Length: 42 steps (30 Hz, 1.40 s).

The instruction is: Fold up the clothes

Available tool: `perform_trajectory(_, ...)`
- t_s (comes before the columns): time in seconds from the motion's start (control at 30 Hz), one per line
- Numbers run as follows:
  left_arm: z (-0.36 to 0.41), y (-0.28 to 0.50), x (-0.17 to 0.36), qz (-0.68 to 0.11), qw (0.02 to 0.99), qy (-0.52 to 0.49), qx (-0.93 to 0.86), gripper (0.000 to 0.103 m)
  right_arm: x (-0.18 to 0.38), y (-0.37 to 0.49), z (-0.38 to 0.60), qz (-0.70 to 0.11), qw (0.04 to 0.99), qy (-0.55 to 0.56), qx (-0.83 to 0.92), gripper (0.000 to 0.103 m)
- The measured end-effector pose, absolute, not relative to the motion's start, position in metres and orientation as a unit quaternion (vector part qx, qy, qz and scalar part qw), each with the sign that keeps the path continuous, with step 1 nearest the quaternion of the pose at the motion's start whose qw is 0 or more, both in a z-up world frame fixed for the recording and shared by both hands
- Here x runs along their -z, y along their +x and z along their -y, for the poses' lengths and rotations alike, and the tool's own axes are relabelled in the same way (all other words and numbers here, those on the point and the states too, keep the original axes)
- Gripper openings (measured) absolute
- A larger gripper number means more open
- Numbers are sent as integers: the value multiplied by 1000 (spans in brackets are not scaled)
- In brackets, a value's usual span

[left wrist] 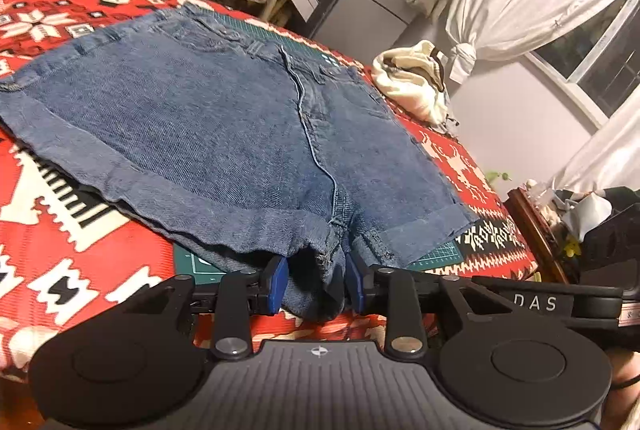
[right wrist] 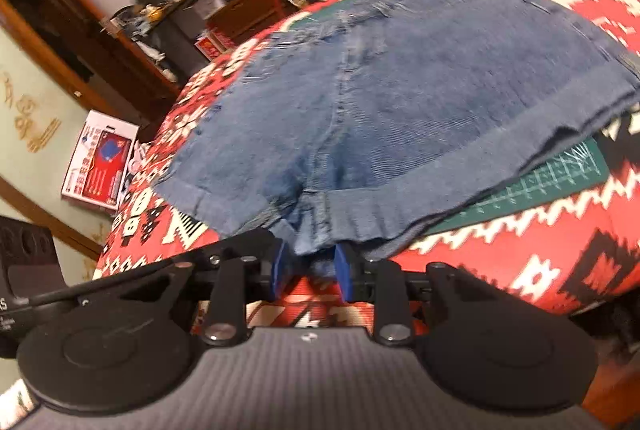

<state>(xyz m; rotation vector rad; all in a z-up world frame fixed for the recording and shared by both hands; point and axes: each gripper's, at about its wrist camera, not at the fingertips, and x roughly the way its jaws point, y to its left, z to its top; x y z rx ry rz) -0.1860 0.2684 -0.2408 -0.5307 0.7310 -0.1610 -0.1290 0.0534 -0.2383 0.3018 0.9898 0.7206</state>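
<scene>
**Denim shorts pinched at the crotch**

Red patterned tablecloth (left wrist: 80, 270) fills both views, a green cutting mat (right wrist: 552, 174) under the denim shorts (left wrist: 208, 126). Left gripper (left wrist: 316, 280) — jaws partly closed — grips the crotch fabric low in frame; right gripper (right wrist: 310, 272) grips the same bunch. Waistband points toward the top of frame, hems lying crosswise.

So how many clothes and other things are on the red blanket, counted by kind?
Denim shorts: 1
Cream garment, bunched at the far edge: 1
Green cutting mat under the shorts: 1
Claws at the shorts' near edge: 2, the left claw and the right claw
Total: 5
</scene>
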Motion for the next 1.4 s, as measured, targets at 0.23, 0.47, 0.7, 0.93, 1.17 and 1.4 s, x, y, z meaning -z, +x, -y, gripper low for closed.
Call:
perform_trajectory(0.23, -254, -185, 231, -354, 912, -199, 63, 24, 250, -120, -53, -442, 806, 195, -341, 31)
perform_trajectory(0.47, -237, -191, 227, -342, 922, -183, 12, 24, 265, -110, -49, -460, 773, 230, -372, 31)
perform_trajectory(0.7, -233, -185, 218, -352, 915, -197, -26, 24, 278, -88, -56, -477, 742, 249, -400, 31)
perform_trajectory(0.93, -235, -178, 216, -334, 922, -196, -19, 7, 274, -77, -62, -458, 743, 261, -412, 23)
perform_trajectory(1.17, -244, -187, 234, -345, 915, -208, 13, 7, 288, -91, -69, -456, 756, 278, -379, 24)
perform_trajectory(1.4, -255, -191, 243, -337, 896, -286, 27, 6, 290, -103, -83, -447, 783, 275, -334, 5)
